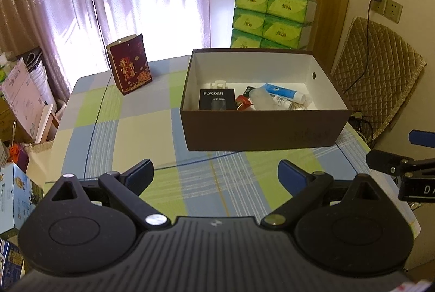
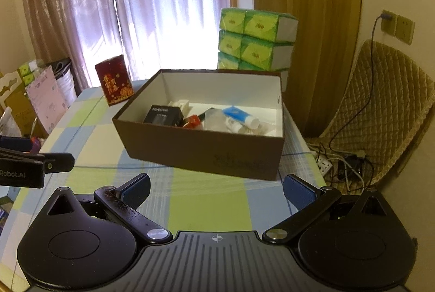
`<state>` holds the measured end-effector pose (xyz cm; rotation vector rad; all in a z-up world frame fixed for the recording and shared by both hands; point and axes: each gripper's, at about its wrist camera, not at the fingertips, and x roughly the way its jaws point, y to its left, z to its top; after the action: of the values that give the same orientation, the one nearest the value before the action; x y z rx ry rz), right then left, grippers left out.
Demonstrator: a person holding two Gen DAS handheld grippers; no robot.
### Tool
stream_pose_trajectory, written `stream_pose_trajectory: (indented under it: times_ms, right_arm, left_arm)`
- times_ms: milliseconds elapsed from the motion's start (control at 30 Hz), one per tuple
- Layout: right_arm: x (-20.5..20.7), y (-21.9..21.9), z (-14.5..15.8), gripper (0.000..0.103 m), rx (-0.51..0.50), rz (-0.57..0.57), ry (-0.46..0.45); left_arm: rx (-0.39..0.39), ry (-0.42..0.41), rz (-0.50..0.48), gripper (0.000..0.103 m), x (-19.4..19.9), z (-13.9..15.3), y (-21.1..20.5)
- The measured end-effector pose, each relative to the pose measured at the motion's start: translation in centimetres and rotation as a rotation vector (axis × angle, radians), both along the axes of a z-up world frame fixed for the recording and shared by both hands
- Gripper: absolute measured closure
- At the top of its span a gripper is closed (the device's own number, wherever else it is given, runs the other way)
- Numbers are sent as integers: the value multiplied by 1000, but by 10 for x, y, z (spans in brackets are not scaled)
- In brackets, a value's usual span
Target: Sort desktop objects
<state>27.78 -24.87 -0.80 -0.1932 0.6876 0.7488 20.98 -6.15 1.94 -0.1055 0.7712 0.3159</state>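
A brown open box [image 1: 261, 129] [image 2: 201, 153] with a white inside stands on the checked tablecloth [image 1: 130, 134] [image 2: 206, 207]. It holds a black FLYCO box [image 1: 216, 99] [image 2: 164, 114], a red packet [image 1: 244, 103] [image 2: 192, 121], a clear bottle [image 1: 261, 99] [image 2: 214, 120], a blue-and-white tube [image 1: 282, 91] [image 2: 240, 115] and small white items. My left gripper [image 1: 216, 173] is open and empty, in front of the box. My right gripper [image 2: 216, 190] is open and empty, in front of the box. Each shows at the other view's edge.
A dark red gift bag [image 1: 130, 65] [image 2: 115, 80] stands at the table's far left. Green tissue packs [image 1: 272, 17] [image 2: 255, 39] are stacked behind the box. A quilted chair [image 1: 380, 74] [image 2: 380, 107] with cables is at right. Cartons [image 1: 21, 96] crowd the left.
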Motion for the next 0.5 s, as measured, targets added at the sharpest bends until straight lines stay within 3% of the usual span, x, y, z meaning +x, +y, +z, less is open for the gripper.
stream_pose_trajectory:
  times_ms: [500]
  right_arm:
    - [-3, -12, -14, 2, -35, 42, 15]
  left_arm:
    - [-3, 47, 33, 7, 1, -12, -23]
